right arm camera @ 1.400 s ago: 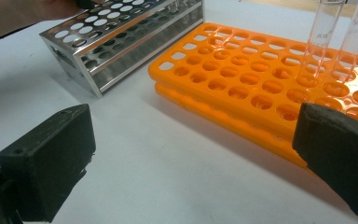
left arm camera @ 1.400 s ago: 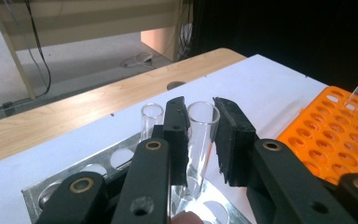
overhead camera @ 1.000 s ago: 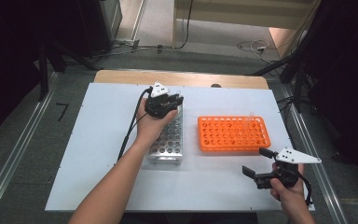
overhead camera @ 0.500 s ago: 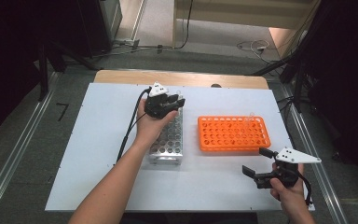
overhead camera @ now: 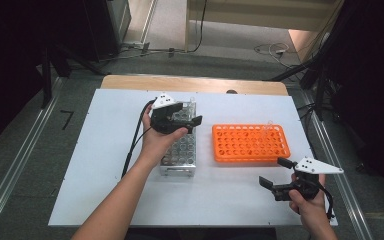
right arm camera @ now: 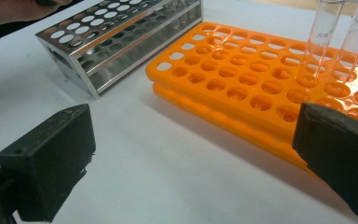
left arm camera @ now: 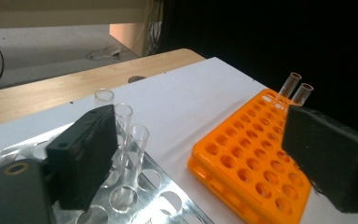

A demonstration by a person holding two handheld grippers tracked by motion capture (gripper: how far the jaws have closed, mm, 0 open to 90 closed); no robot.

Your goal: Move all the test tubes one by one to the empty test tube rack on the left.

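Three clear glass tubes (left arm camera: 123, 135) stand upright in the far end of the metal rack (overhead camera: 180, 150), left of centre on the white surface (overhead camera: 105, 165). Seen in my left gripper view, they sit in a short row just beside the inner face of one jaw, free of it; whether that jaw brushes the nearest tube I cannot tell.

My left gripper (overhead camera: 172, 119) hovers over that far end of the rack. Its jaws have just been opening and now stand wide apart, with nothing clamped between them. The tubes lie off to one side of the gap, not in it.

Right of the metal rack, apart from it, lies the orange rack (overhead camera: 250, 143), flat on the surface. Two more tubes (right arm camera: 335, 39) stand upright side by side in holes near its far right corner; the other holes I can see are open.

My right gripper (overhead camera: 280, 180) is at the near right of the surface, just in front of the orange rack and clear of it. Its jaws are spread wide and hold nothing; bare white surface shows between them in my right gripper view.

A strip of wooden tabletop (overhead camera: 195, 82) shows beyond the far edge of the white surface.
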